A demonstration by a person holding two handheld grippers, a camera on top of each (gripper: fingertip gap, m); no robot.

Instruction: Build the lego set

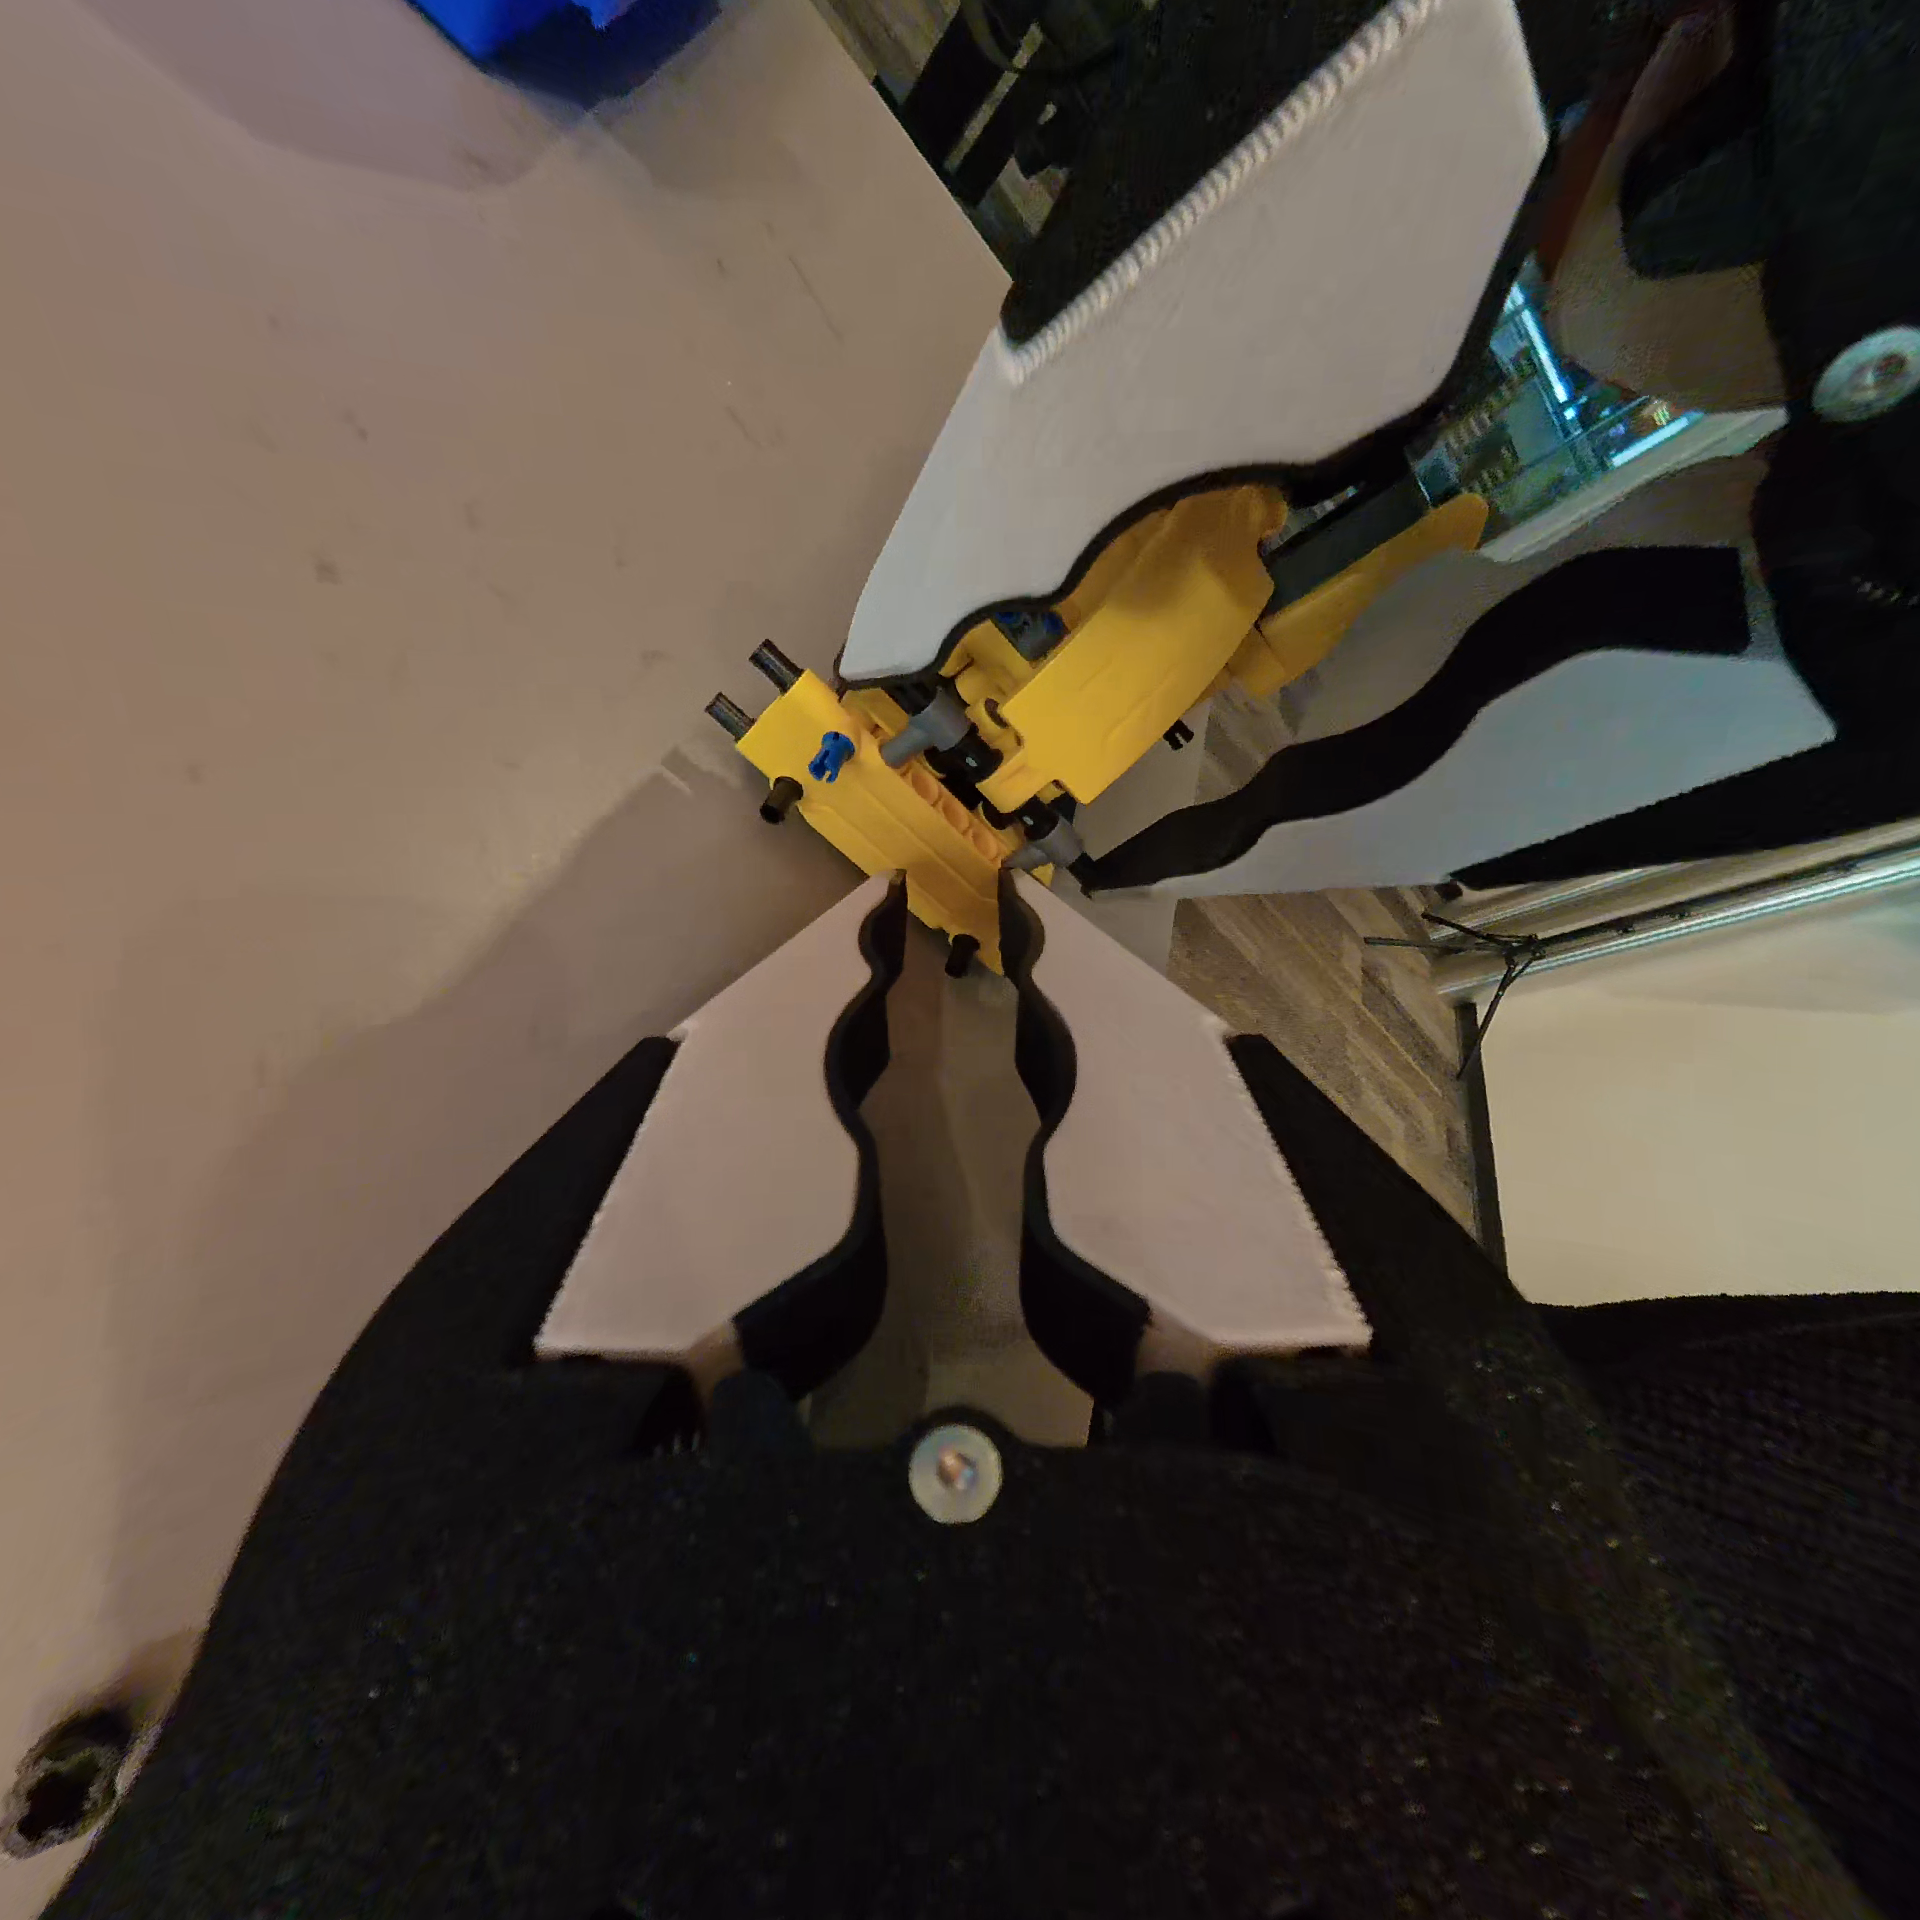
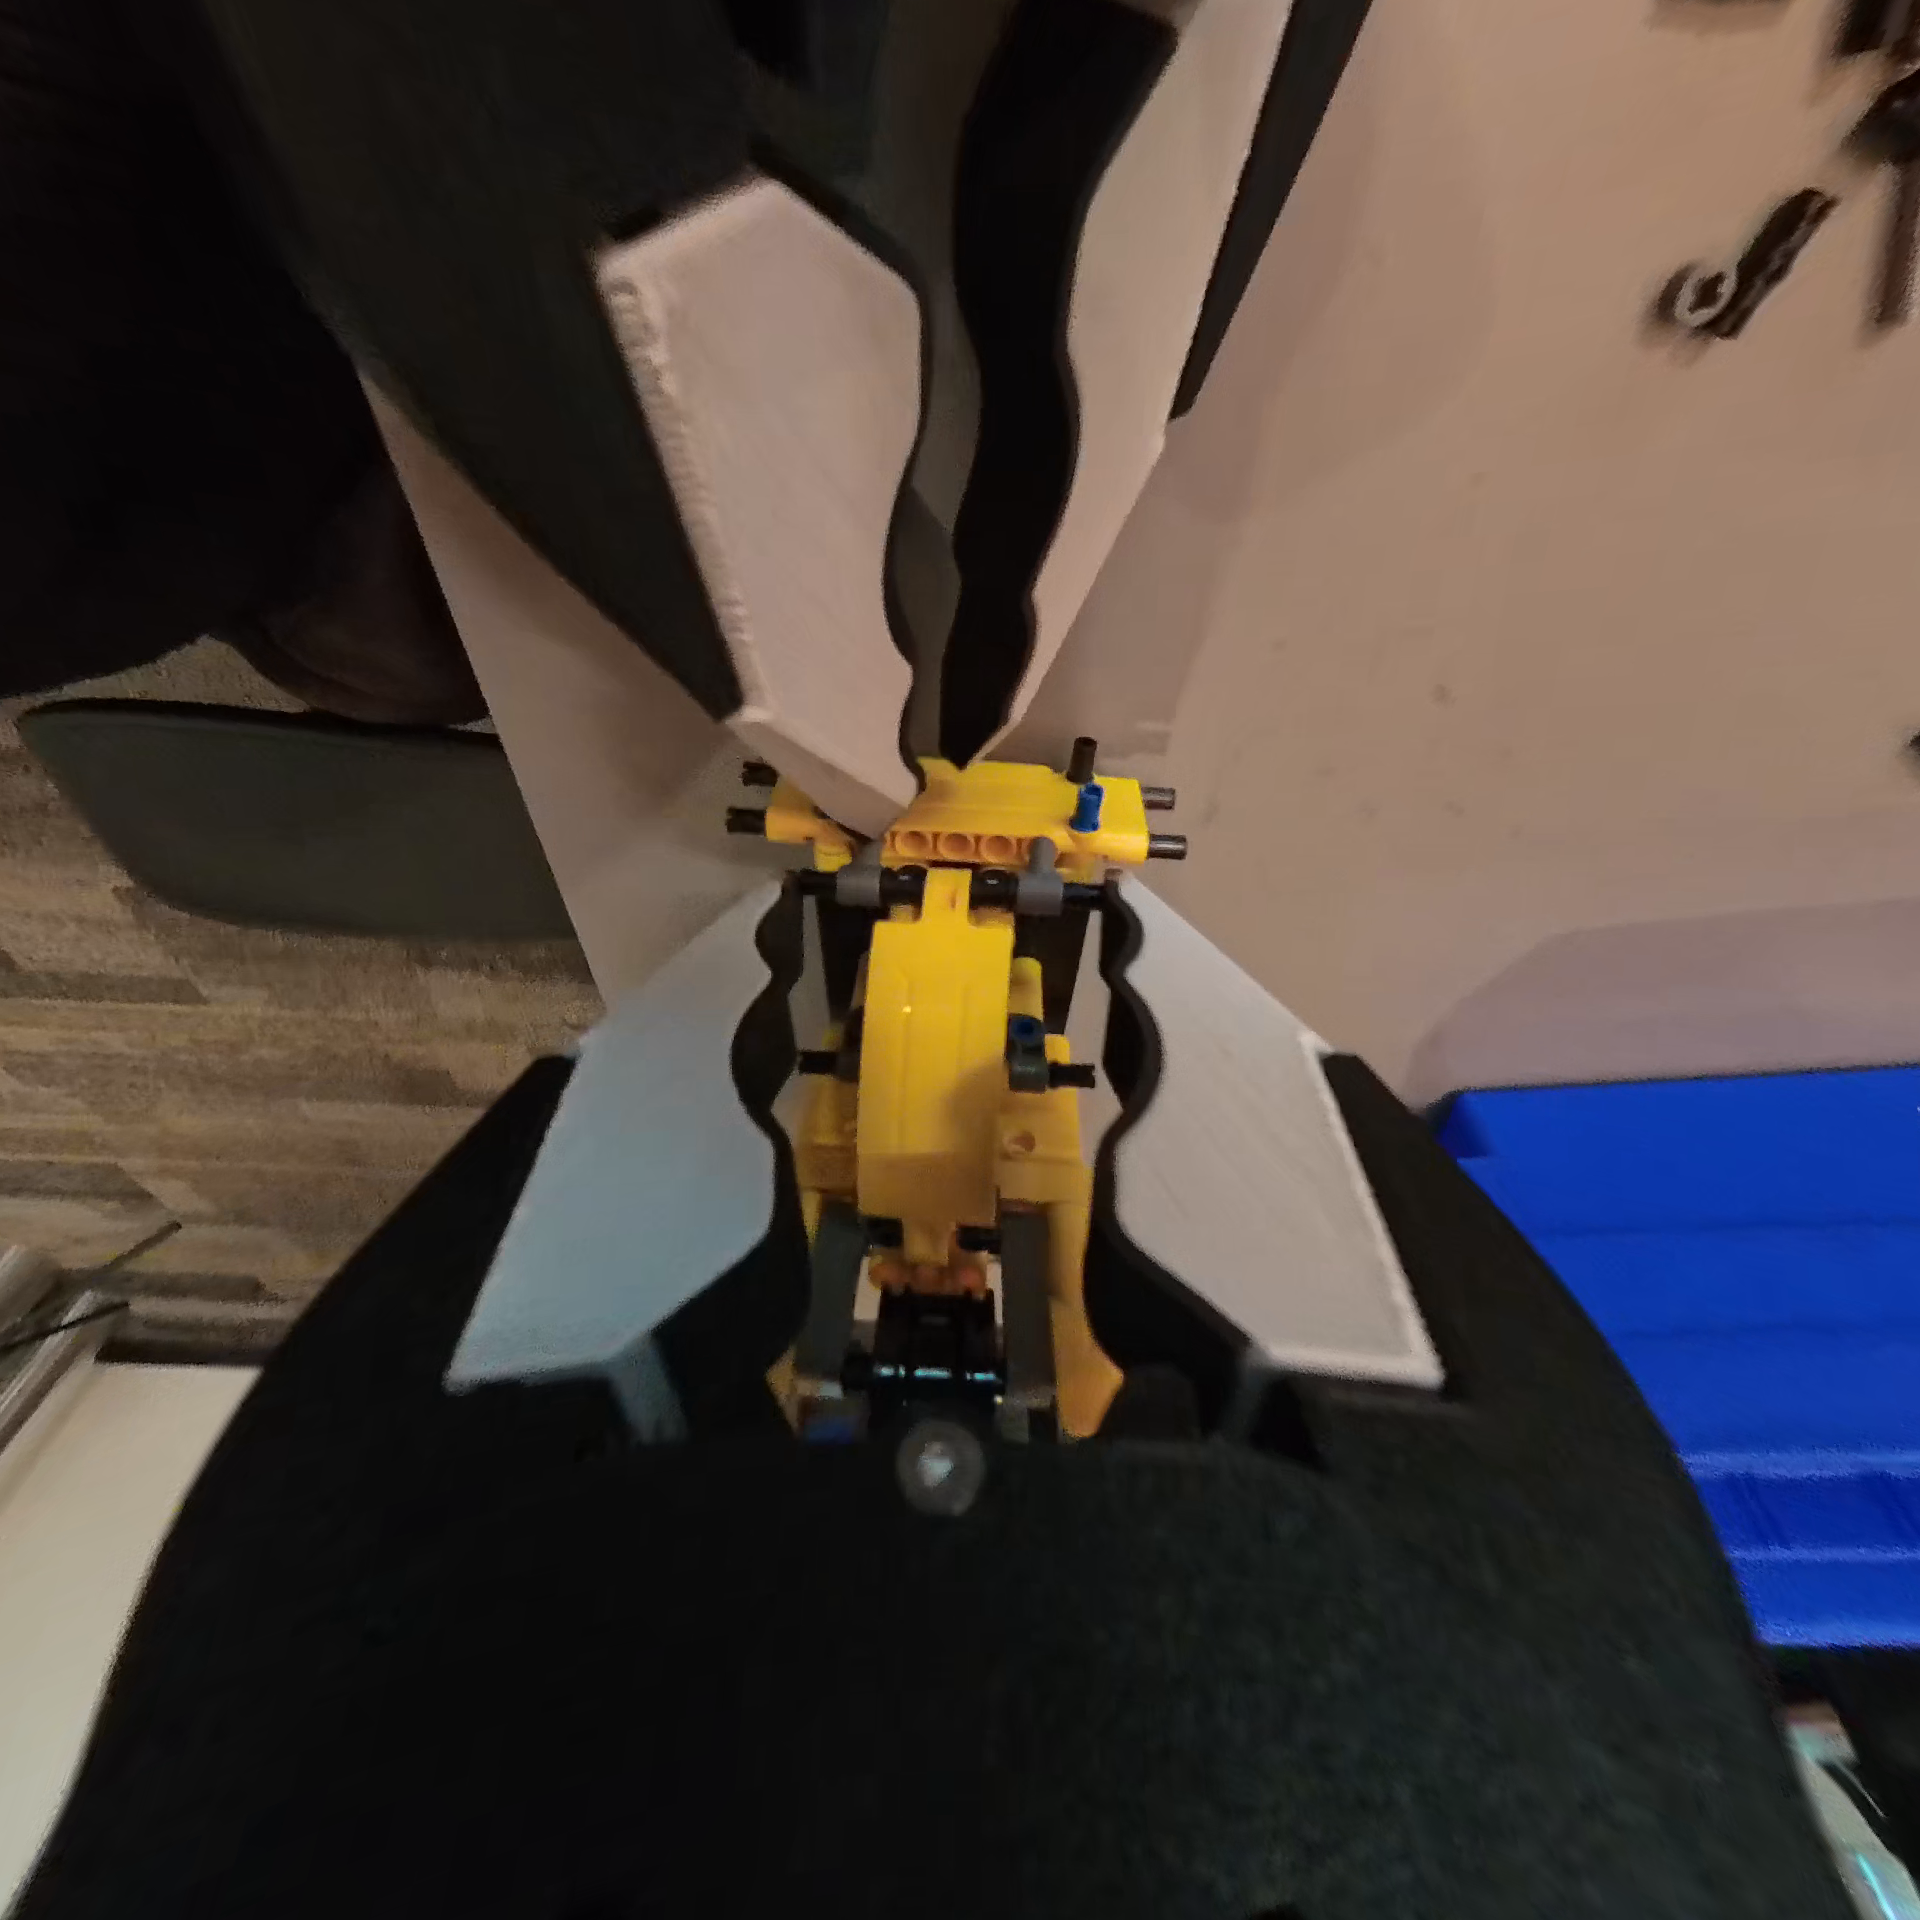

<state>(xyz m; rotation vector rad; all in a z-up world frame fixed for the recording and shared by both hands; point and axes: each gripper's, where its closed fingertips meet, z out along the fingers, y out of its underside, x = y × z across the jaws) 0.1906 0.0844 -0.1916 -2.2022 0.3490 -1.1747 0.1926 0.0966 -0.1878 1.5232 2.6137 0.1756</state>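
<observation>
A yellow toy-brick model (image 2: 935, 1081) with grey and black pins is held in the air between both grippers. My right gripper (image 2: 956, 904) is shut on the model's body, which lies lengthwise between its fingers. My left gripper (image 1: 951, 914) is shut on the yellow cross beam (image 1: 894, 800) at the model's front end, which carries a small blue pin (image 1: 828, 755). In the right wrist view the left gripper (image 2: 956, 764) comes down from above onto that beam (image 2: 997, 810). In the left wrist view the right gripper (image 1: 966, 779) reaches in from the upper right around the model (image 1: 1122, 675).
A white table (image 1: 312, 520) lies under the grippers, with its edge close by. A blue bin (image 2: 1714, 1351) stands on it, also seen in the left wrist view (image 1: 561, 42). Loose black parts (image 2: 1745, 281) lie on the table. Wood-look floor (image 2: 208, 1039) shows beyond the edge. My left and right fingertips are right by each other.
</observation>
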